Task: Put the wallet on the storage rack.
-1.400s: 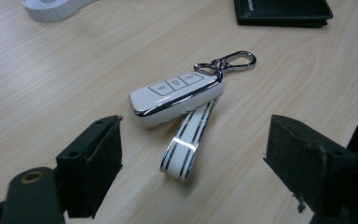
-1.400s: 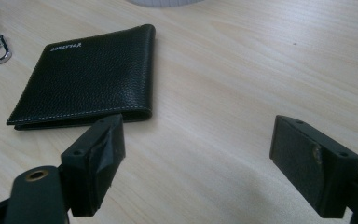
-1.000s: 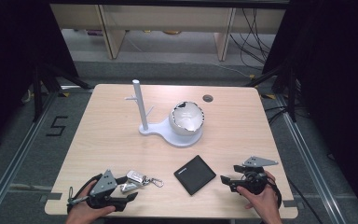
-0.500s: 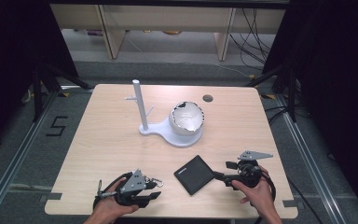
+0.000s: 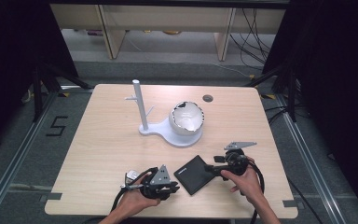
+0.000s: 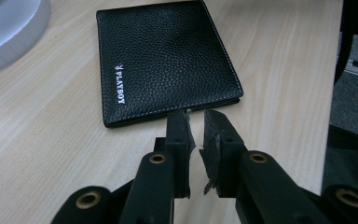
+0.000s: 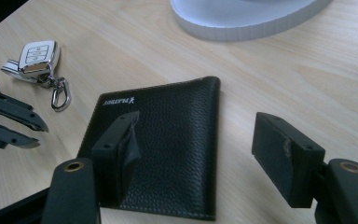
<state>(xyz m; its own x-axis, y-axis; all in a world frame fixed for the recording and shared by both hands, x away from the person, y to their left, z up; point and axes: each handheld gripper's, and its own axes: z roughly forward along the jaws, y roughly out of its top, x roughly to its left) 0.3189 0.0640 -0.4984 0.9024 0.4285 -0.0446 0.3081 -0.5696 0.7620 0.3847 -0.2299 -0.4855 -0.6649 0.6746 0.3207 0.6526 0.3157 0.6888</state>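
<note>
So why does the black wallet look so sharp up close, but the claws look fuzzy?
In the left gripper view the black pebbled-leather wallet is in focus, its grain and white stitching crisp, while the near claw blurs slightly. In the right gripper view the silver car key fob glints. In the high view the room beyond the pale wooden table is dark.

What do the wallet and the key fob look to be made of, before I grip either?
Wallet: black leather or a leather look-alike, matte, with pebbled grain, pale edge stitching and a small silver logo. Key fob: apparently glossy white plastic in a shiny chrome-like frame, with a metal clip ring; whether the frame is real metal I cannot tell.
</note>
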